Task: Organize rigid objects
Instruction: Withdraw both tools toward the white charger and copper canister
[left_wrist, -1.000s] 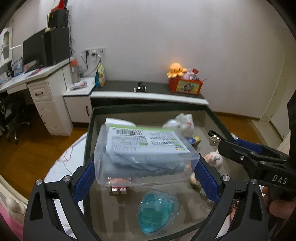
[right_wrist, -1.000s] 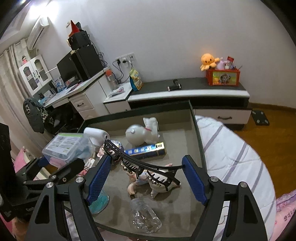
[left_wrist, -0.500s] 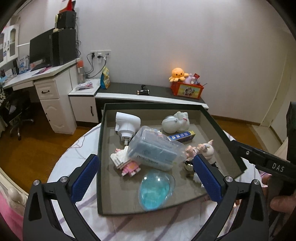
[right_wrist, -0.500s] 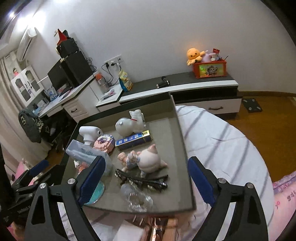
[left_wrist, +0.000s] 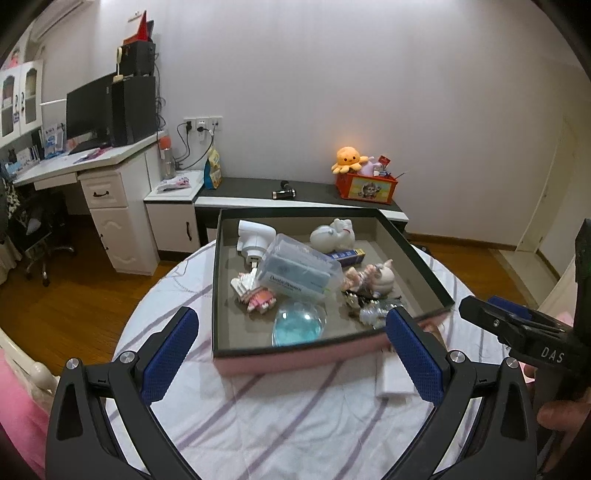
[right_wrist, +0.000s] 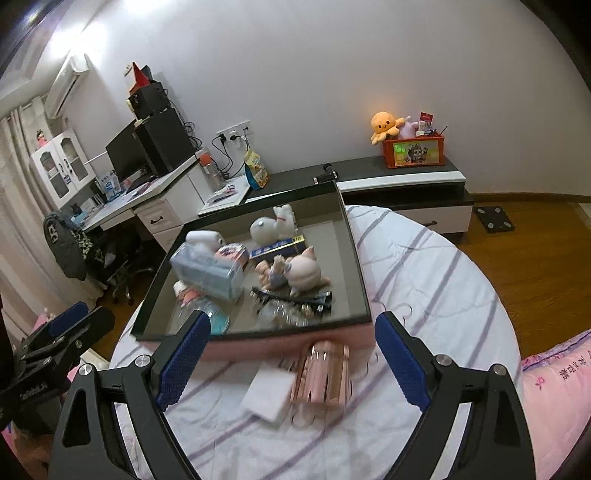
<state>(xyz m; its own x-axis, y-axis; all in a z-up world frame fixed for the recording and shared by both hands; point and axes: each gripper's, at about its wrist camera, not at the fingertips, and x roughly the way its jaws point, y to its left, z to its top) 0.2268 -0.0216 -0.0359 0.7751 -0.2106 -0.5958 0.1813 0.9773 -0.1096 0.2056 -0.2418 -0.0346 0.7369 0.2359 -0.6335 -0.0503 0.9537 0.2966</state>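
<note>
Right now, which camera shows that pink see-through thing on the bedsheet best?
The right wrist view: the pink clear object lies whole, though blurred, between the open fingers beside a white pad. The left wrist view hides it behind a finger.

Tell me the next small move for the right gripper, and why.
Probably bring the right gripper, jaws open and empty, down onto the pink holder. It lies on the striped cloth outside the box, beside a white pad, while the other items already sit inside.
</note>
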